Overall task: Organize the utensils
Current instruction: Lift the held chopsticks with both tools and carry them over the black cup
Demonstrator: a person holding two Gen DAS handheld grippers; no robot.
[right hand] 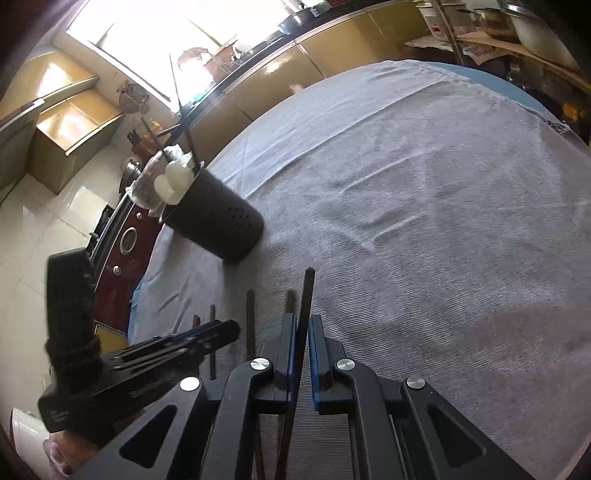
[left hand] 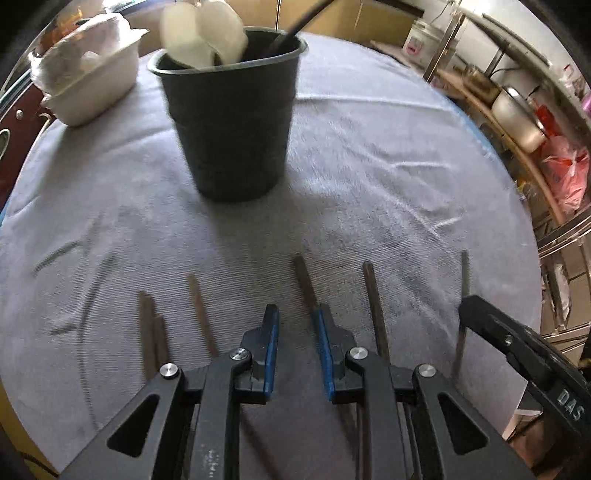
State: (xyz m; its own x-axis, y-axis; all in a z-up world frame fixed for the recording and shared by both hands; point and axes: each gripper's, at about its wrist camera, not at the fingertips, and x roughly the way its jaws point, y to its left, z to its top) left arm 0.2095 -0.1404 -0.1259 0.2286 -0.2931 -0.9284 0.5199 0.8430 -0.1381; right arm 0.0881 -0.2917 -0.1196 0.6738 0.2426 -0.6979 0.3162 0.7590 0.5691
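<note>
Left wrist view: the left gripper (left hand: 295, 321) is seen with its blue-padded jaws parted a little and nothing between the pads. Just past the right-hand pad, one dark brown wooden chopstick (left hand: 303, 282) lies on the cloth, its far end reaching beyond the fingertips. More dark brown chopsticks (left hand: 375, 306) are laid out in a loose row to either side of the claw, all flat on the grey ribbed tablecloth (left hand: 369, 177). Further ahead, slightly left of the jaws' line, the black plastic utensil holder (left hand: 229, 122) stands upright, with white plastic spoons (left hand: 203, 33) and a dark stick poking from its mouth. Beyond it to the left, a white moulded tray (left hand: 92, 85) heaped with crumpled white material sits near the table's edge. At the lower right, the tip of the right gripper (left hand: 480, 314) can be made out, with a thin dark stick beside it.

In the right wrist view, the right gripper (right hand: 303, 332) is clamped on a single black chopstick (right hand: 304, 314), which is pinched between the blue pads and juts forward past them. To the left of that claw, the other chopsticks lie on the cloth, and the left gripper's black body (right hand: 177, 343) is seen over them. The black holder (right hand: 218, 221) is found further off, ahead and left.
</note>
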